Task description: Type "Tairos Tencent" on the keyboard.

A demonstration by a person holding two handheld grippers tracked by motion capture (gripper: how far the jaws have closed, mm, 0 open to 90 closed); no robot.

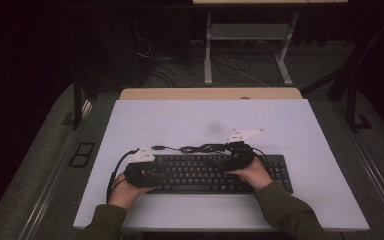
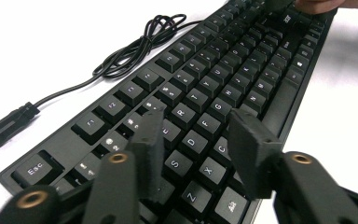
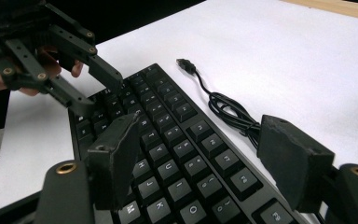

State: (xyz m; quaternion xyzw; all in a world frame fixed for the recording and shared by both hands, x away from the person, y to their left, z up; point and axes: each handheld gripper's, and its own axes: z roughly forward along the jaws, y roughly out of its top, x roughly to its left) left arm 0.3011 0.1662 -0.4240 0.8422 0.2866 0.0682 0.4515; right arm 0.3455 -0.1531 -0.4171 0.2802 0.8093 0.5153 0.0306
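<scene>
Keyboard (image 1: 205,174) looks rigid, light, long; beneath both released hand-held grippers, left (image 2: 193,135) and right (image 3: 200,154), best grasped at its thin end edges.

A white table (image 1: 180,120) carries a black keyboard (image 1: 200,174) and its seemingly coiled cable (image 1: 200,148).

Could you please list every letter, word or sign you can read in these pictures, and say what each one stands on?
"Esc": corner key of the keyboard, left gripper view.
"R", "T", "F", "D", "S", "X", "C", "Z": its letter keys there.
"Alt": key on its near edge.
"H", "U", "J", "K", "O", "M": keys in the right gripper view.
Function-row and far keys: too blurred.
</scene>
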